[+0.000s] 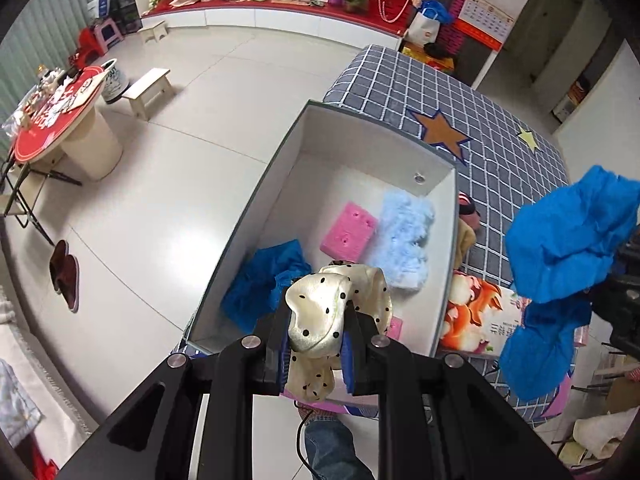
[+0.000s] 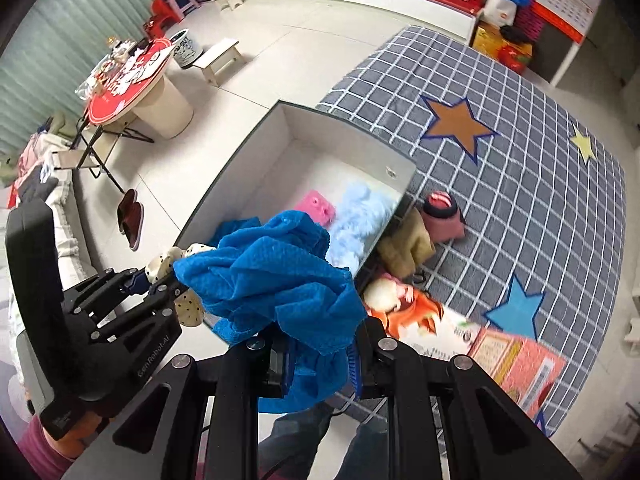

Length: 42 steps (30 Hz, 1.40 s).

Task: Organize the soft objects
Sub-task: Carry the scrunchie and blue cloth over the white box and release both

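The left gripper (image 1: 316, 322) pinches a polka-dot scarf (image 1: 320, 316) over the box (image 1: 256, 208); the right gripper (image 2: 320, 354) clamps a blue cloth (image 2: 272, 280) nearby. Dangling ends may snag the rim.

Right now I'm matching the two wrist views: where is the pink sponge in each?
Left wrist: pink sponge lies mid-frame on the floor of the white box, touching the fluffy light-blue cloth.
Right wrist: pink sponge sits just above centre, partly hidden.
Shared landmark: orange star.
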{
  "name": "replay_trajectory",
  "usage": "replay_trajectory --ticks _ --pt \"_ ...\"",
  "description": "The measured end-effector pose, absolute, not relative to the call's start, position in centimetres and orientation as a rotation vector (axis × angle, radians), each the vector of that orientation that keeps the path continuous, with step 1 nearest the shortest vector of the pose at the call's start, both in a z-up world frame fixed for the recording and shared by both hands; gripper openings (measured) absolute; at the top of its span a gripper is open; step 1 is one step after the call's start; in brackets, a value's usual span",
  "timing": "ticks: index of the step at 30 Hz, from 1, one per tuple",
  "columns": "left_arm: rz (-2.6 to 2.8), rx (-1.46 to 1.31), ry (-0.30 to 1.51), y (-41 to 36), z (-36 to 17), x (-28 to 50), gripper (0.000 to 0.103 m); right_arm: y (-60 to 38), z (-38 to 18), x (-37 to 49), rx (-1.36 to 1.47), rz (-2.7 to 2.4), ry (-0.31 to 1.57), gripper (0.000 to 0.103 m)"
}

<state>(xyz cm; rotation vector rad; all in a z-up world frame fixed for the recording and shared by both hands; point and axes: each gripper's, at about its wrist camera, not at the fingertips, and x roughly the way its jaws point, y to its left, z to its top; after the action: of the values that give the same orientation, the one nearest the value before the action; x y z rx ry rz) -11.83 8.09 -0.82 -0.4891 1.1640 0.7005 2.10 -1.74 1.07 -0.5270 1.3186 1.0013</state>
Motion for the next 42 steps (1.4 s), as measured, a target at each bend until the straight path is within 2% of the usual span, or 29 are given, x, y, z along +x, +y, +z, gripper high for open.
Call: replay_trajectory --ticks 29,31,32,33,34,35,36,37,38,42 --pt "0.730 -0.505 1.242 9.9 -3.8 -9.5 0.022 3.1 -1.7 3.7 -0.597 1.028 1.347 0.022" --pt "0.728 -0.507 1.230 9.9 -3.7 -9.4 0.027 3.3 -1.8 3.9 -0.594 1.033 1.349 0.022" --pt "0.735 -0.505 1.219 9.9 -3.5 -9.4 0.040 3.4 -1.8 3.9 -0.593 1.038 1.350 0.022" --pt "0.747 -0.499 1.208 9.9 -3.4 -9.4 0.048 3.6 -1.9 3.9 -0.593 1.046 1.351 0.024" --pt "0.760 -0.500 1.187 9.9 -3.0 -9.5 0.065 3.8 -1.9 4.0 -0.594 1.052 1.356 0.028" --pt "0.773 -0.507 1.163 10.0 -2.7 -9.7 0.079 3.9 -2.0 4.1 -0.594 1.050 1.358 0.048" --pt "0.793 -0.521 1.127 10.1 -2.1 -10.0 0.081 3.8 -2.0 4.3 -0.587 1.047 1.359 0.080" --pt "0.814 -0.540 1.088 10.4 -1.5 -10.5 0.081 3.8 -1.8 4.5 -0.569 1.041 1.350 0.091" --pt "0.834 -0.560 1.050 10.6 -0.9 -11.0 0.081 3.6 -1.6 4.6 -0.550 1.036 1.332 0.096" --pt "0.861 -0.577 0.970 11.2 0.8 -11.7 0.081 3.6 -1.4 5.1 -0.544 1.030 1.330 0.096"
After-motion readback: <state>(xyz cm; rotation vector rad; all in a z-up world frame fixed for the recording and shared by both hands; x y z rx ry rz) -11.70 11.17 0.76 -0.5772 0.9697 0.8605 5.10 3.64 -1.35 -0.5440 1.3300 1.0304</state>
